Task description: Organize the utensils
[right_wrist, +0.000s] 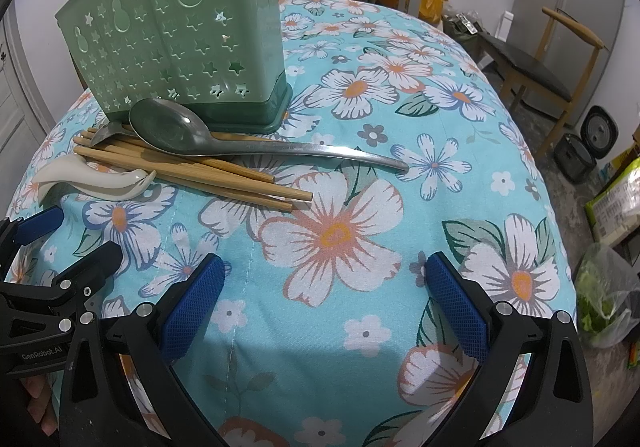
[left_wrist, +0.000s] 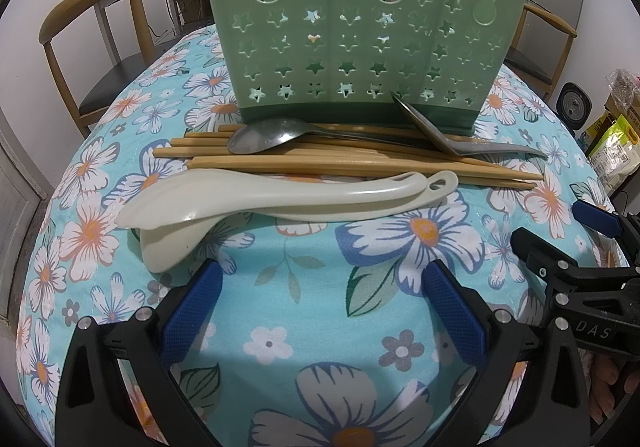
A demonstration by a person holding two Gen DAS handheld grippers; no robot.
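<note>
A green utensil holder (left_wrist: 352, 27) (right_wrist: 180, 43) with star cut-outs stands upright on the flowered tablecloth. In front of it lie several wooden chopsticks (left_wrist: 340, 163) (right_wrist: 224, 179), two metal spoons (left_wrist: 272, 135) (left_wrist: 436, 135) (right_wrist: 176, 127) and two stacked white plastic rice paddles (left_wrist: 256, 203) (right_wrist: 96, 179). My left gripper (left_wrist: 320, 307) is open, low over the cloth just short of the paddles, with nothing between its fingers. My right gripper (right_wrist: 324, 303) is open too, over bare cloth to the right of the pile and a little back from the chopstick ends.
Wooden chairs (left_wrist: 100, 27) (right_wrist: 560, 59) stand around the table (right_wrist: 400, 107). Bags and a black cooker (right_wrist: 596, 135) sit on the floor at the right. In each view the other gripper (left_wrist: 580, 247) (right_wrist: 52, 255) shows close beside.
</note>
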